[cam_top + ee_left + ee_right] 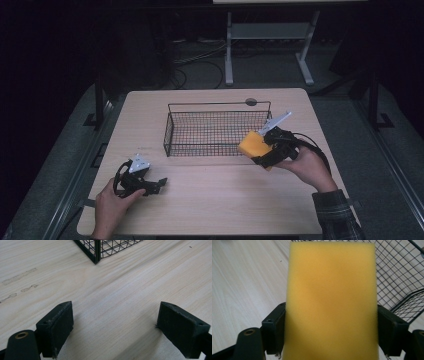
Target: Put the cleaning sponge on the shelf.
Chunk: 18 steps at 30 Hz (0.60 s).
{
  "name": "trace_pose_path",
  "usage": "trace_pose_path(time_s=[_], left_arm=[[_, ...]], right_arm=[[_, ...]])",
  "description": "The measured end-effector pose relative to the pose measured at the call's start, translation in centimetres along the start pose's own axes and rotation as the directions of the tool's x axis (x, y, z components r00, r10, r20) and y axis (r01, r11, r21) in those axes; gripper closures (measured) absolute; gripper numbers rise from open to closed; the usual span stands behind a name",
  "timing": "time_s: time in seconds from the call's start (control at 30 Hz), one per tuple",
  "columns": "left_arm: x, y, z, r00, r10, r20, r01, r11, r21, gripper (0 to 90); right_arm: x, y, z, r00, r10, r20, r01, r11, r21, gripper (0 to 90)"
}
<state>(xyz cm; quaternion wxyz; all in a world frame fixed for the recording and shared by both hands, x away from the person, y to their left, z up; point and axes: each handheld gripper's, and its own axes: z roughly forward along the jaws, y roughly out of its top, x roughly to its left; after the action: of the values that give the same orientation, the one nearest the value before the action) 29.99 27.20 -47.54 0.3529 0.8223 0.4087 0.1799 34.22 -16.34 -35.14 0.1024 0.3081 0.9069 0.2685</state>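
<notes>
At a pale wooden table, my right gripper holds a yellow sponge clamped between its two black jaws, the pads pressing into the foam on both sides; the sponge hangs in the air at the right end of the black wire basket, just beside its near right corner, tilted and clear of the tabletop; in the right gripper view the sponge stands tall between the jaws with the basket's mesh just behind and to one side of it

My left gripper rests low near the table's front left edge, jaws spread wide with nothing between them (only bare wood grain lies ahead of them in the left gripper view, with a corner of the basket farther off)

As I judge it, the pick-up is done and the carry is nearly so; the basket appears to hold nothing yet; what seems left is to bring the sponge over the rim, lower it inside and let go
</notes>
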Motion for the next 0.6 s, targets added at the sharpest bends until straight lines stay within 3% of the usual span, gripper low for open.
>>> trace_pose_path(time_s=[0.6], left_arm=[[0.0,0.0,0.0,1.0,0.0,0.0,0.0,1.0,0.0,12.8]], right_arm=[[-2.5,0.3,-0.4,0.9987,0.035,0.038,-0.035,0.999,-0.012,23.0]])
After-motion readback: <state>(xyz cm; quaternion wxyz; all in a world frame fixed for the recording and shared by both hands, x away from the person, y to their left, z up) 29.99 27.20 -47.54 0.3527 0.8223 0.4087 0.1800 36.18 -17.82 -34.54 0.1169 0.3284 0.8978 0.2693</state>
